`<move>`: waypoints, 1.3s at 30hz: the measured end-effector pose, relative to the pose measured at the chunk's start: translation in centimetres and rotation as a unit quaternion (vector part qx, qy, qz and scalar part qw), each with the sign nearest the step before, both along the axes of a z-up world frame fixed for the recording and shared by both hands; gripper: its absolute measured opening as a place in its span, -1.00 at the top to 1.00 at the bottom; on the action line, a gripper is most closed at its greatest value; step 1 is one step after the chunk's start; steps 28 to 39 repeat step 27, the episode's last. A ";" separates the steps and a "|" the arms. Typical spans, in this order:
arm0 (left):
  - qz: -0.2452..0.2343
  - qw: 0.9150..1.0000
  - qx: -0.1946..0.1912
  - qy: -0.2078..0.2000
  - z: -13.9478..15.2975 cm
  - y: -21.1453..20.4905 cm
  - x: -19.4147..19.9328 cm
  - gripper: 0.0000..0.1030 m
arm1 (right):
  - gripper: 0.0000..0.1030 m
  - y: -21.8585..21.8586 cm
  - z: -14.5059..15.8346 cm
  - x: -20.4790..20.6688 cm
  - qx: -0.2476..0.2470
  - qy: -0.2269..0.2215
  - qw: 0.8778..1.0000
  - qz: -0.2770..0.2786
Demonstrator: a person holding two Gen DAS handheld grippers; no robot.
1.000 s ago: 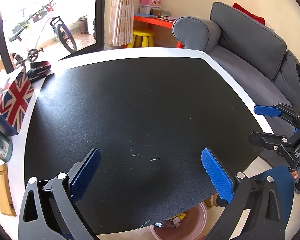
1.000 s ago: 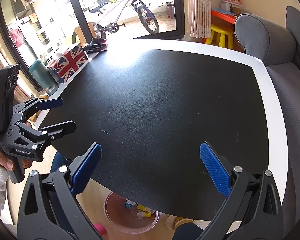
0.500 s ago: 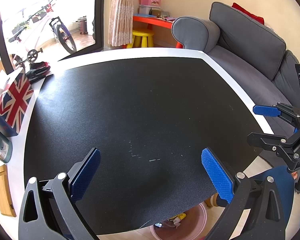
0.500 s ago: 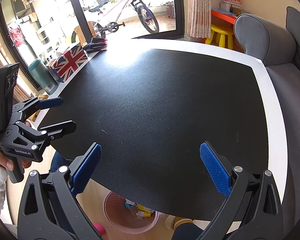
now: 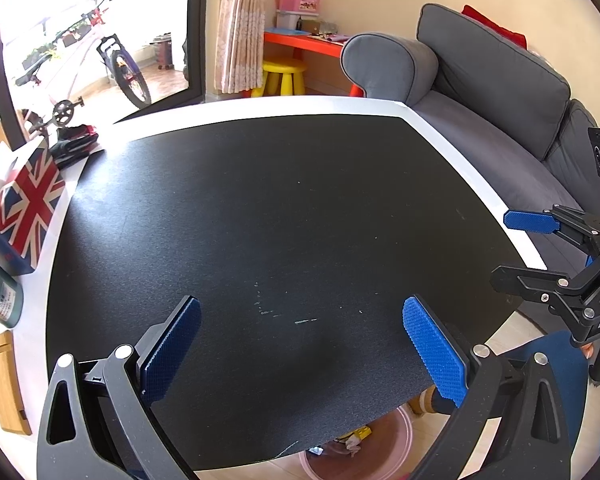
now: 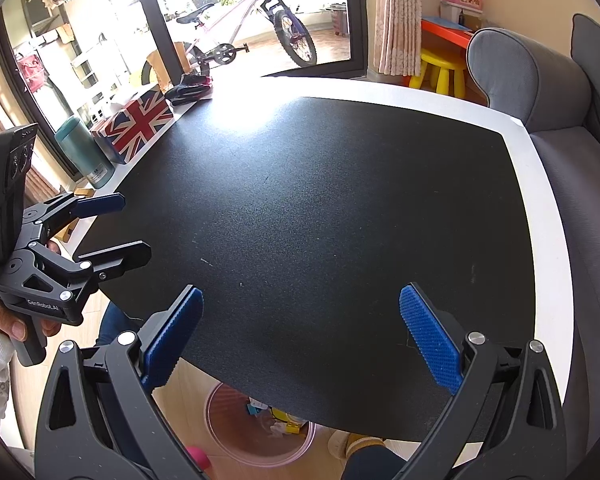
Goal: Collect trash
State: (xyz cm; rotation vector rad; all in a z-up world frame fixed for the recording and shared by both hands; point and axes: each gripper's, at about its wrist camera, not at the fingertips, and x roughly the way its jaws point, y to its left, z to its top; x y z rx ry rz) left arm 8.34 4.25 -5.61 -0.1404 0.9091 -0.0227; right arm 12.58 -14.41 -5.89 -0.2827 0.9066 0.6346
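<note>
Below, the pink bin (image 6: 260, 446) stands upright, mouth up, holding trash (image 6: 284, 424).

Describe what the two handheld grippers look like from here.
Both are matte black linkage frames with silver rivets and ribbed blue pads on the jaws. The left gripper carries white "GenRobot.AI" lettering, a pistol handle and an upright black camera block; the right gripper shows the same build.

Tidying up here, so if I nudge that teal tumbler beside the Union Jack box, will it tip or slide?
The teal tumbler stands tall and narrow, so a high push would likely tip it. Its smooth wall probably slips against the pads. Once down, being round, it may roll along the white table edge.
</note>
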 end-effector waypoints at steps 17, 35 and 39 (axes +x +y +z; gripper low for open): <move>-0.001 1.000 -0.008 -0.004 0.0 0.2 0.0 -0.88 | -0.89 -0.3 -0.1 0.1 -0.001 -0.001 1.000 0.000; -0.003 1.000 0.001 0.004 -0.3 -0.2 0.2 -0.88 | -0.89 -0.4 -0.2 0.2 -0.001 -0.001 1.000 -0.001; -0.003 1.000 0.001 0.004 -0.3 -0.2 0.2 -0.88 | -0.89 -0.4 -0.2 0.2 -0.001 -0.001 1.000 -0.001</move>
